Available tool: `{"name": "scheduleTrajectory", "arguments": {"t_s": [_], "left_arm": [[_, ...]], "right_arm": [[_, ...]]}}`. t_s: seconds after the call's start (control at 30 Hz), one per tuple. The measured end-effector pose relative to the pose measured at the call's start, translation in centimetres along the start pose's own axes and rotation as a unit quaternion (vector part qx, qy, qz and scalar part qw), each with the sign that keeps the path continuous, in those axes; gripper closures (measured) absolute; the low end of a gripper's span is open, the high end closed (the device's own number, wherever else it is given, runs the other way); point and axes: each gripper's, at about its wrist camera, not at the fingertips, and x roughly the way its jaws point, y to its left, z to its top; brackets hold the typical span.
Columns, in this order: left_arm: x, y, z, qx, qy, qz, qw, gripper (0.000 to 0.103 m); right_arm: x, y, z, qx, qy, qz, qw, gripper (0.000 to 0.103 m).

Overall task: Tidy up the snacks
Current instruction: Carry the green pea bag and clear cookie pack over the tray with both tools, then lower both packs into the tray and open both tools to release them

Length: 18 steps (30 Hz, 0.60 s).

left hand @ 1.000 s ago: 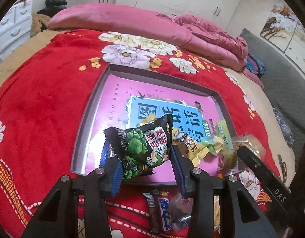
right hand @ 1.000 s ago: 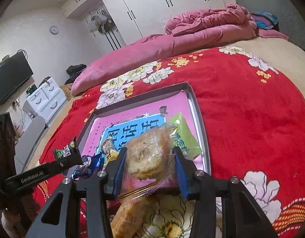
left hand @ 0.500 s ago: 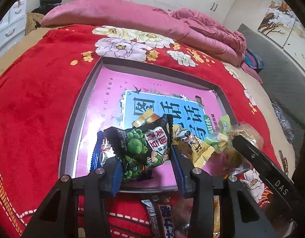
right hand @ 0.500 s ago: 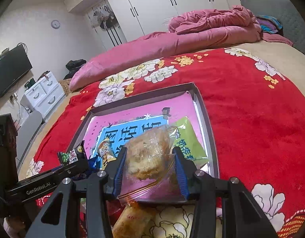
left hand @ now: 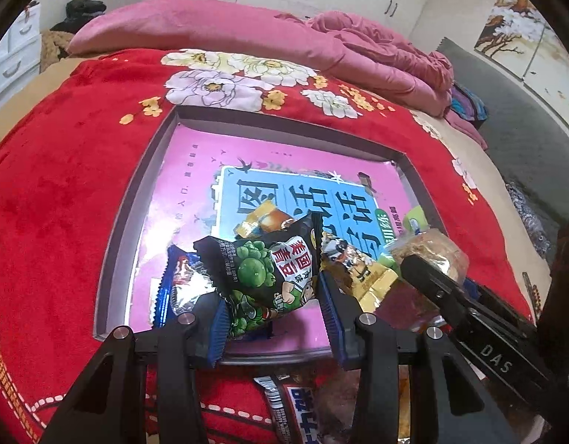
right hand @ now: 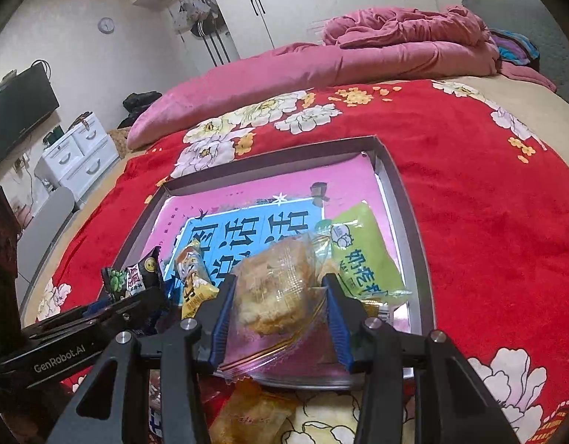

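A grey tray (left hand: 136, 199) with a pink and blue liner lies on the red bedspread. My left gripper (left hand: 271, 318) is shut on a black green-pea snack packet (left hand: 269, 270), held over the tray's near edge. My right gripper (right hand: 280, 318) is shut on a clear-wrapped pastry (right hand: 277, 288), also over the tray's near edge (right hand: 417, 244). In the tray lie a blue packet (left hand: 173, 281), a yellow packet (left hand: 358, 270), a small yellow candy (left hand: 262, 218) and a green packet (right hand: 362, 259).
Loose snacks lie on the bedspread before the tray: a blue-white packet (left hand: 295, 407) and a yellow-wrapped pastry (right hand: 247, 418). A pink duvet (left hand: 247, 33) lies at the far side of the bed. White drawers (right hand: 77, 151) stand left of the bed.
Both grippers moved forward with their snacks, from the bedspread in front of the tray to above its near edge. Both stayed shut.
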Motion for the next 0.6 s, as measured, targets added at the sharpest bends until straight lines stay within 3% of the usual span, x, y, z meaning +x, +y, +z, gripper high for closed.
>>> {"name": "scheduleTrajectory", "arguments": {"t_s": [0.6], "left_arm": [[0.12,-0.60,-0.27,0.010,-0.001,-0.013,0.9999,0.057]], "right_arm": [[0.16,-0.25,-0.36,0.000,0.007,-0.009,1.000,0.050]]}}
